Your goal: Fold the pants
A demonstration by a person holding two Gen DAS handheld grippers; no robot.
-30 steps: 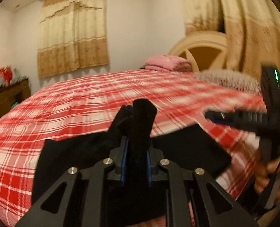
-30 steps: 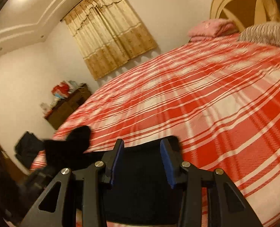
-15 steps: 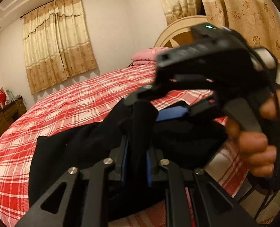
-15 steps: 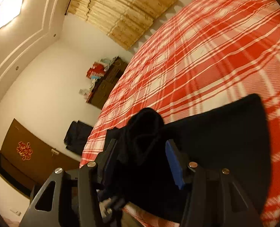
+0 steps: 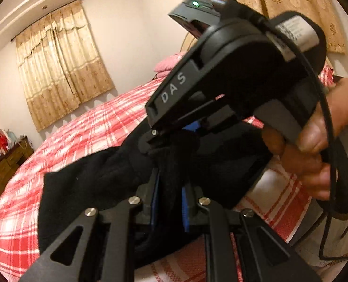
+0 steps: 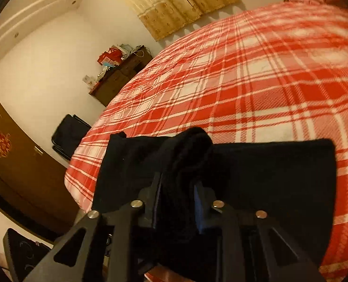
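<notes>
Right gripper moved in, jaws closing on pants; left gripper jaws clamp them.

Left gripper is clamped tight on a bunched fold of the black pants, which drape over the near edge of the red plaid bed. The right gripper crosses in from the right, really close to the camera, held by a hand, its jaws closing on that same bunch just above the left one. Beige curtains hang on the far wall, and a pink pillow sits at the head of the bed.
</notes>
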